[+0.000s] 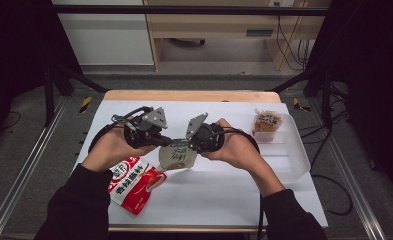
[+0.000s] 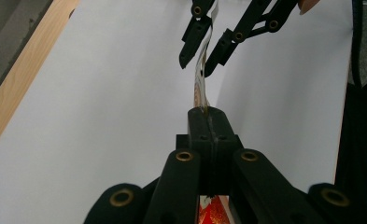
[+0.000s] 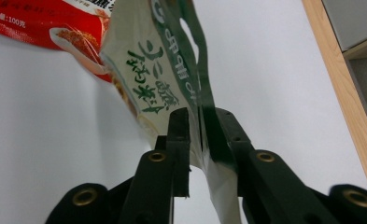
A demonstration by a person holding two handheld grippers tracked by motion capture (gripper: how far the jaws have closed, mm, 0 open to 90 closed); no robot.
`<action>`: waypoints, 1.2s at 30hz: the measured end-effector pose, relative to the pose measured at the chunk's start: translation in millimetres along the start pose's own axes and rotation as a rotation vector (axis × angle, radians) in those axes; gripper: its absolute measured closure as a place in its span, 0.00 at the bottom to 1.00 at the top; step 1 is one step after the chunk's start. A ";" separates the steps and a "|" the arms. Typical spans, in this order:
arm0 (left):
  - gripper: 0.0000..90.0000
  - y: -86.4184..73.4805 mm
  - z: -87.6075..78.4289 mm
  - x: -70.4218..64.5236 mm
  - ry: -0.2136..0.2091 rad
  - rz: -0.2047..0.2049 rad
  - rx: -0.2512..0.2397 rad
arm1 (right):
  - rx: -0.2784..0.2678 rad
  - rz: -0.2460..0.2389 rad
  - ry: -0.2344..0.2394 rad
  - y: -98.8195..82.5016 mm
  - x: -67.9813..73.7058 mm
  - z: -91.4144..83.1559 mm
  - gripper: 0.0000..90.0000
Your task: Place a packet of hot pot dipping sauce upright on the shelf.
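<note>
Hands meet over the middle of the bench (image 1: 209, 195), each with a gripper, and a pale snack pouch (image 1: 178, 156) with green print hangs between them, lifted clear of the white sheet. The left gripper (image 1: 166, 141) has its jaws fully closed on one edge of the pouch; in the left gripper view the two black jaws meet flat with the thin pouch (image 2: 201, 81) running edge-on out of them toward the other tool. The right gripper (image 1: 190, 145) clamps the opposite side. In the right gripper view its jaws stand narrow, one on each face of the pouch (image 3: 165, 79), and the film creases where they press. In the left gripper view the right gripper (image 2: 197, 65) looks slightly parted around the film, so the pads may only just be biting.

A red snack bag (image 1: 132, 183) lies flat on the sheet near the person's left forearm, just below the hanging pouch and apart from it. At the right of the bench sits a clear plastic bin (image 1: 289, 157), and a small packet (image 1: 266, 122) with orange-brown contents stands at its far end. Dark sleeves come in from the bottom of the high view.
</note>
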State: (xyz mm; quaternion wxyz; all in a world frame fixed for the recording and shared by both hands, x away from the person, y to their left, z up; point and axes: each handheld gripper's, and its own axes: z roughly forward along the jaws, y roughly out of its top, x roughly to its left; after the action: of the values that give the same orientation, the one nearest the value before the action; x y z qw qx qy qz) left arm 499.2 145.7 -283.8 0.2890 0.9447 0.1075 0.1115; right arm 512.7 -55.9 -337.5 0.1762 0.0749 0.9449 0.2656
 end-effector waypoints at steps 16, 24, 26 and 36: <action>1.00 -3.9 0.3 2.2 0.001 -0.021 -0.019 | 0.010 0.006 0.004 2.4 1.1 1.1 1.00; 1.00 -2.5 1.8 3.0 -0.004 -0.032 -0.020 | 0.013 0.008 0.003 0.9 -0.5 -1.1 1.00; 1.00 -2.2 2.2 2.9 -0.008 -0.035 -0.022 | 0.014 0.007 0.007 0.3 -0.8 -2.1 1.00; 0.61 -3.4 -2.1 4.6 0.045 -0.061 -0.085 | 0.020 0.017 -0.024 -0.9 -7.7 -16.5 1.00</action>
State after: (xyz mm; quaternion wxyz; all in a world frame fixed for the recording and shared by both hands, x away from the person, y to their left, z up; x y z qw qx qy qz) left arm 502.5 150.7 -283.3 0.3294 0.9253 0.1377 0.1281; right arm 513.7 -66.3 -322.6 0.1844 0.0878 0.9447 0.2567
